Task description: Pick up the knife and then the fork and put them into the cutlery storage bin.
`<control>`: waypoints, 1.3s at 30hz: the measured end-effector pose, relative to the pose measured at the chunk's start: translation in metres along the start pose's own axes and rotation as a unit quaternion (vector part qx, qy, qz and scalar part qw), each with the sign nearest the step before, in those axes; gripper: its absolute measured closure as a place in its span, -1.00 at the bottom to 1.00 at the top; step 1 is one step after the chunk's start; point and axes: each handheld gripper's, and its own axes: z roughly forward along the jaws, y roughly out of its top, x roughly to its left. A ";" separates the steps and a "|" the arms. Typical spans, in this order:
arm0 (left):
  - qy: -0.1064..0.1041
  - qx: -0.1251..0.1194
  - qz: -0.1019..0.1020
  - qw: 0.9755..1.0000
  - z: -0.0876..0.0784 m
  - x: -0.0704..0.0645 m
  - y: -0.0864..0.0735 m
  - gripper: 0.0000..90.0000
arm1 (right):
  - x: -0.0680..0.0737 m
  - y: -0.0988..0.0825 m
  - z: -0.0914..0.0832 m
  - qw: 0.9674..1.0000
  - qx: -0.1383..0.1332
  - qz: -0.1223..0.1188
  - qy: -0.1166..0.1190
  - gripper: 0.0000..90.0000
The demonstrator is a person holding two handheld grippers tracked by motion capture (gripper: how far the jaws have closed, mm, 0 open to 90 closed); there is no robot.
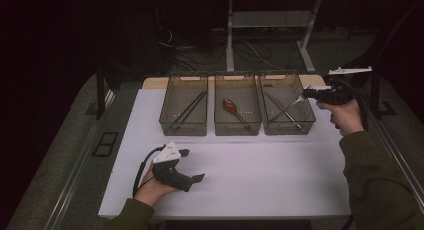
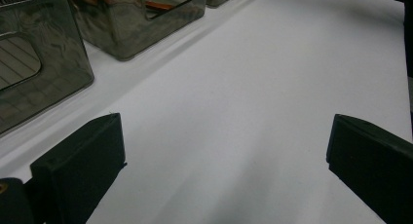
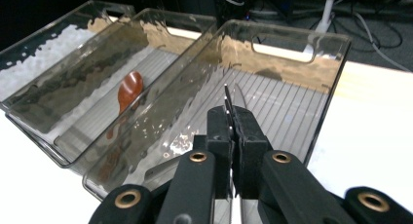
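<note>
The main risk here is the thin metal utensil [image 3: 229, 100] slipping or swinging as it goes into the right-hand bin [image 1: 310, 119]: it is pinched edge-on at one end only, so a small twist of the wrist could let it pivot between the pads, and its free end could catch the bin's clear wall and be knocked loose or dropped outside. It also looks as though another metal piece [image 1: 280, 106] already lies slantwise in that bin, and landing on it could make the new piece bounce or sit crooked. The right gripper [image 1: 306, 93] is clenched on the utensil, its fingers [image 3: 251, 136] pressed flat against it, and it hangs above the bin's right edge, the blade-like tip reaching forward over the ribbed floor. I cannot tell whether it is a knife or a fork. The left gripper [image 1: 192, 165] rests low over the bare white bench [image 1: 260, 175], well apart from the bins, its fingers [image 2: 83, 170] released wide with nothing between them.
</note>
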 end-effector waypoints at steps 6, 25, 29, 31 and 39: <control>-0.002 0.001 0.000 1.000 0.001 -0.001 0.000 -1.00 | -0.001 -0.002 0.012 1.000 0.024 0.003 0.006 0.91; -0.003 0.005 0.003 1.000 0.002 0.000 0.001 -1.00 | -0.026 -0.008 0.039 0.996 0.030 -0.004 -0.079 0.07; -0.002 0.006 0.003 1.000 0.003 -0.001 0.001 -1.00 | -0.030 -0.009 0.033 0.996 0.021 -0.004 -0.086 -0.09; -0.002 0.006 0.004 1.000 0.003 -0.001 0.001 -1.00 | -0.028 -0.010 0.030 0.996 0.018 -0.005 -0.086 -0.17; 0.003 0.008 0.006 1.000 0.003 -0.001 0.001 -1.00 | -0.005 -0.011 0.012 0.999 0.001 -0.022 -0.036 -0.33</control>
